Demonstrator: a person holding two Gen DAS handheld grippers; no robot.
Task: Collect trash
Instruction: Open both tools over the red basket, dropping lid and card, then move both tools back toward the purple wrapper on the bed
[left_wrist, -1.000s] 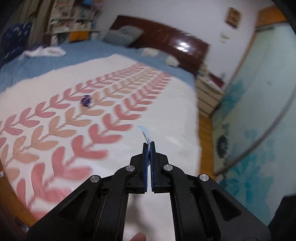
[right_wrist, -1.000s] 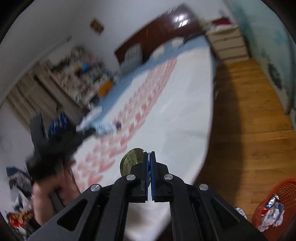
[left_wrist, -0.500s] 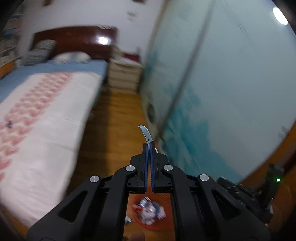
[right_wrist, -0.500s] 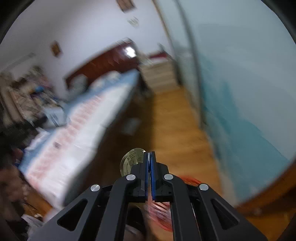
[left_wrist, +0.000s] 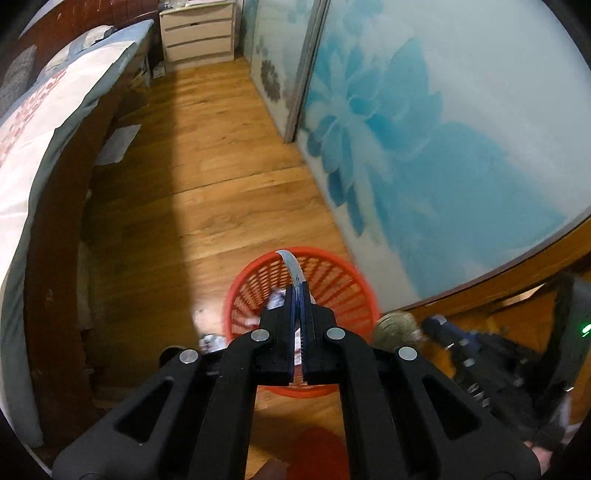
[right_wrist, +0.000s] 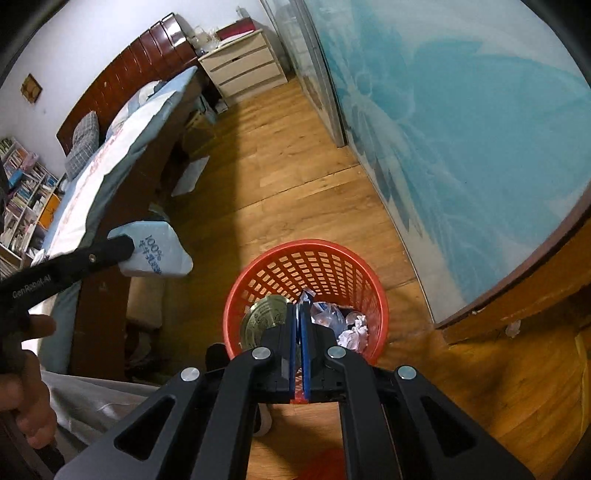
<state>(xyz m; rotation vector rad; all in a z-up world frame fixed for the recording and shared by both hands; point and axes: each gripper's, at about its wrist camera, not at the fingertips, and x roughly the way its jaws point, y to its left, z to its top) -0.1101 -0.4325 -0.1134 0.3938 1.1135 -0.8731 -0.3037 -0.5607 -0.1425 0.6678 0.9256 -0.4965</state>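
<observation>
A red mesh trash basket (left_wrist: 332, 269) (right_wrist: 280, 266) stands on the wooden floor with crumpled paper (right_wrist: 354, 330) and wrappers inside. My left gripper (left_wrist: 297, 291) is shut on a thin pale blue packet (left_wrist: 293, 269), seen edge-on above the basket. In the right wrist view the same packet (right_wrist: 155, 254) hangs flat from the left gripper (right_wrist: 122, 245), left of the basket. My right gripper (right_wrist: 298, 314) is shut on a round gold lid (right_wrist: 264, 317), held over the basket's opening. The lid also shows in the left wrist view (left_wrist: 393, 326).
The bed (right_wrist: 122, 147) with its dark wooden frame runs along the left. A frosted sliding door with blue flowers (left_wrist: 424, 129) stands on the right. A white nightstand (right_wrist: 243, 66) is at the far end. Scraps (left_wrist: 212, 341) lie on the floor by the basket.
Both grippers have swung away from the bed and down to the red basket, each still holding its piece of trash.
</observation>
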